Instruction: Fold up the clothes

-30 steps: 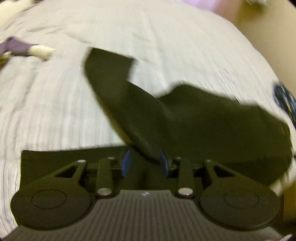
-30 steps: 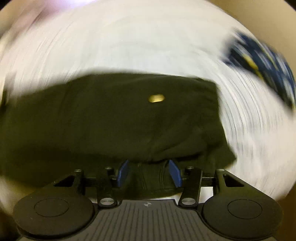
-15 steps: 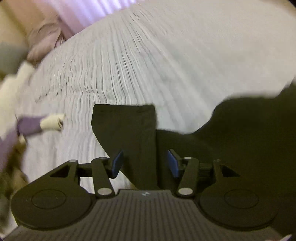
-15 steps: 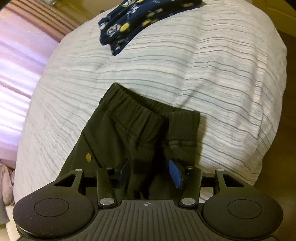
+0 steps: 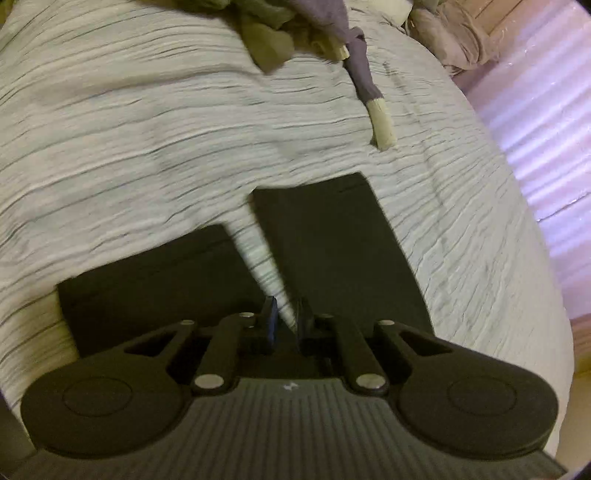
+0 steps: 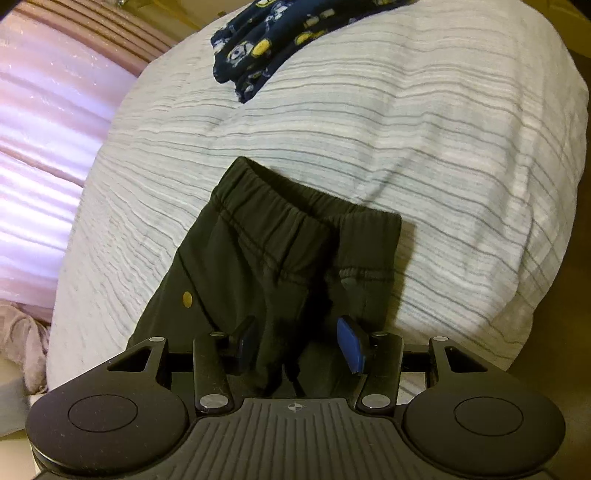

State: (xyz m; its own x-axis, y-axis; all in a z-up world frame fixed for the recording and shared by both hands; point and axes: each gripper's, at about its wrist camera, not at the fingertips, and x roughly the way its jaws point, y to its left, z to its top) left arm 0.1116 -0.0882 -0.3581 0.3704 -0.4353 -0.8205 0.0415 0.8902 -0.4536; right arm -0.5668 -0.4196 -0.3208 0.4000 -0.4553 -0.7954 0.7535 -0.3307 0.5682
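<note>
Dark green trousers lie on a white striped bed cover. In the left wrist view their two legs (image 5: pixel 332 251) spread apart in a V, cuffs pointing away. My left gripper (image 5: pixel 286 321) hovers over the crotch where the legs meet, its jaws nearly closed with only bed cover showing between them. In the right wrist view the elastic waistband (image 6: pixel 295 210) lies bunched, with a brass button (image 6: pixel 187 298) on the left side. My right gripper (image 6: pixel 301 343) is open, its blue pads straddling a raised fold of the trouser fabric near the waist.
A navy patterned garment (image 6: pixel 266 44) lies on the bed beyond the waistband. A pile of olive and purple clothes (image 5: pixel 314 33) with a cream cuff (image 5: pixel 382 122) lies past the trouser legs. Pink curtains (image 6: pixel 44 122) hang beside the bed. The bed edge (image 6: pixel 546 258) drops off to the right.
The trousers have been laid flat, with the legs spread apart. My left gripper has let go of the leg and narrowed. My right gripper stays open over the waist.
</note>
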